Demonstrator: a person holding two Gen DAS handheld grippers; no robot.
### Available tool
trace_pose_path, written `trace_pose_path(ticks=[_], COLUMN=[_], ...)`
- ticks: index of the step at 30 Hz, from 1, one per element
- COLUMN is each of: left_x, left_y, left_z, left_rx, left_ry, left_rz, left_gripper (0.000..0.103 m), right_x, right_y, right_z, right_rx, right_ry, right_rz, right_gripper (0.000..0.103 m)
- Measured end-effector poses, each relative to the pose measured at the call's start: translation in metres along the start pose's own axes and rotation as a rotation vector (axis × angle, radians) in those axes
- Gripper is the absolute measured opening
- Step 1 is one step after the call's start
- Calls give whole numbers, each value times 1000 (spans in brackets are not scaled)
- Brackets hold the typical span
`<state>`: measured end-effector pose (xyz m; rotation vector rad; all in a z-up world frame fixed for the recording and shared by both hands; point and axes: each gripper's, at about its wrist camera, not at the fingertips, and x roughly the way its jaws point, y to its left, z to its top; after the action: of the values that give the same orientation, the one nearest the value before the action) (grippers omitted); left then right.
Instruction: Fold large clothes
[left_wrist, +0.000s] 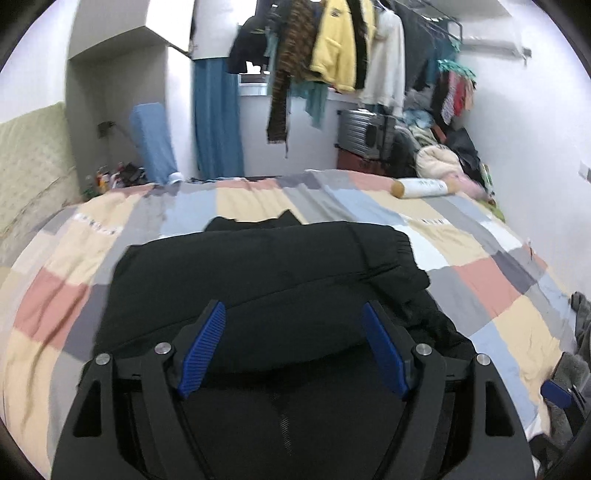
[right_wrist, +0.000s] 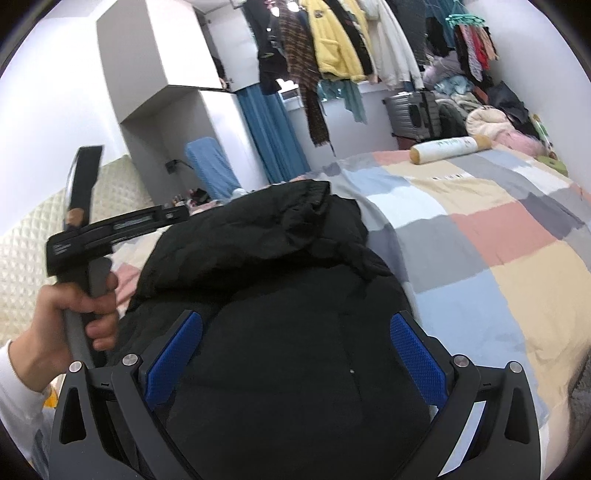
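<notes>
One black garment (left_wrist: 266, 273) lay folded in a thick bundle on the patchwork bedspread (left_wrist: 491, 266), filling the lower middle of both views, with a ribbed cuff showing at its far right edge in the left wrist view. Over it in that view hung the left gripper (left_wrist: 294, 319), its blue pads (left_wrist: 205, 347) spread wide with only the dark cloth seen below the gap, nothing pinched between them. In the right wrist view the right gripper (right_wrist: 296, 334) hung over the same bundle (right_wrist: 280, 295), its blue pads (right_wrist: 417, 358) likewise spread wide apart and gripping nothing. At the left edge of that view a hand (right_wrist: 70, 317) in a white sleeve grasped the handle of the other gripper's body. Beyond the garment, toward the upper right of the frame, a white cylindrical bolster (left_wrist: 424, 187) rested on the bedspread. Behind it stood a silver suitcase (left_wrist: 364, 134), and hanging clothes, among them a yellow jacket (left_wrist: 338, 44), filled the top of the frame.
</notes>
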<state>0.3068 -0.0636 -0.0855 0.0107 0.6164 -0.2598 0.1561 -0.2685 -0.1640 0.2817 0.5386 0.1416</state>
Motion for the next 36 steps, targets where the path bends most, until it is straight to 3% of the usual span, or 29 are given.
trace_pose_path(ticks=[9, 20, 26, 32, 36], left_x=[-15, 31, 56, 78, 88], left_y=[74, 141, 146, 161, 177], left_z=[-29, -71, -74, -78, -78], left_rx=[-121, -235, -228, -197, -167], left_ry=[13, 81, 121, 169, 192], left_rz=[65, 92, 82, 153, 164], left_gripper=[77, 77, 77, 80, 96], right_x=[6, 43, 84, 129, 165], right_y=[18, 38, 38, 19, -2], right_z=[-2, 5, 19, 50, 63], right_rx=[-47, -81, -84, -25, -15], right_ry=[10, 57, 94, 73, 69], right_rz=[1, -12, -31, -59, -101], right_gripper=[103, 102, 99, 99, 94])
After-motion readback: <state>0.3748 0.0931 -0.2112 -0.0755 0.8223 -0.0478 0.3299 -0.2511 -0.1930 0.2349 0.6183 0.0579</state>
